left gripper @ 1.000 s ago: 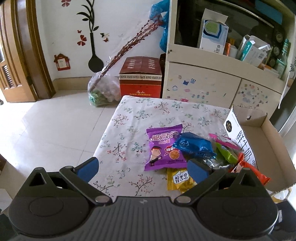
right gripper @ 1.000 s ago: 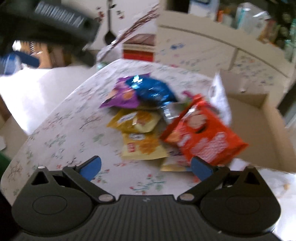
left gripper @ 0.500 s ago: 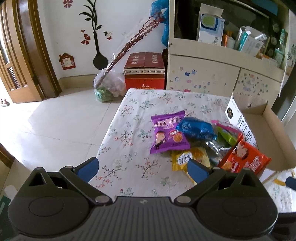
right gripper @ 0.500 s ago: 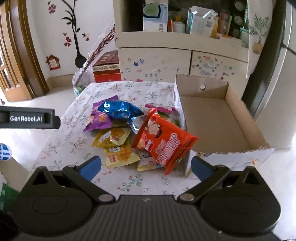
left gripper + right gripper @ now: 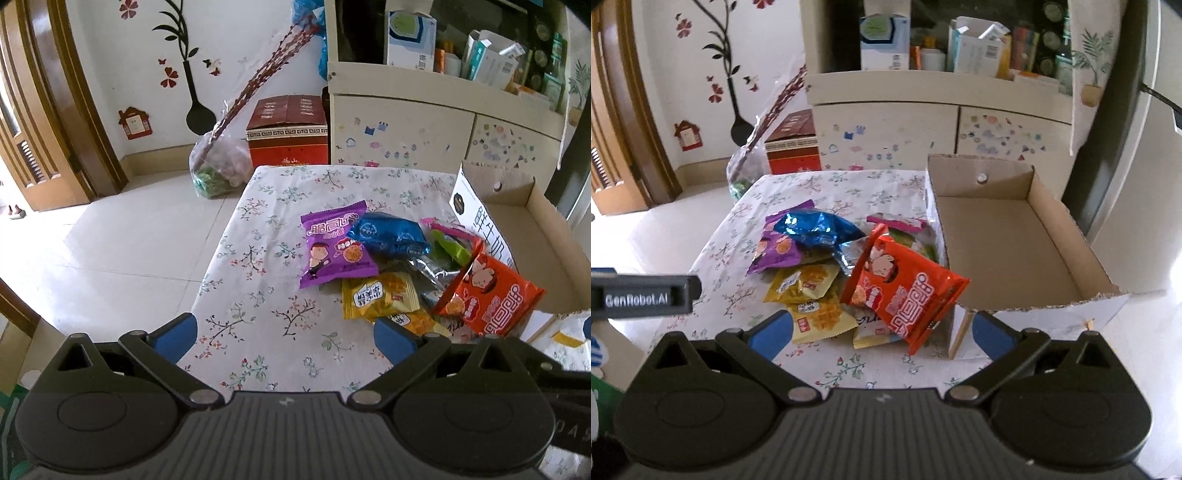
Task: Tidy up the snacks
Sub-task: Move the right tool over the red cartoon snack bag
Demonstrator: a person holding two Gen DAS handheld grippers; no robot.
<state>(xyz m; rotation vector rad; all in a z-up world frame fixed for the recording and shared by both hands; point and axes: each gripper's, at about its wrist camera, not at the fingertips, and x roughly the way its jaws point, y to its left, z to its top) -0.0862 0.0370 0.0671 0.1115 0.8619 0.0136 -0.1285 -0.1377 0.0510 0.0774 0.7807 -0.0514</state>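
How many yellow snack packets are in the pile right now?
3 show: one yellow packet under the purple packet, a second nearer the camera, and a third poking out beneath the orange packet. The pile may hide more.

Glossy foil packets [image 5: 816,229] — matt cardboard box [image 5: 1008,236].

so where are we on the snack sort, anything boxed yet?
Nothing boxed: the cardboard box is empty. Nothing in hand either; left gripper and right gripper both hang open over the table. All left to do: purple pack, blue pack, yellow packs, red pack and the rest in the pile beside the box.
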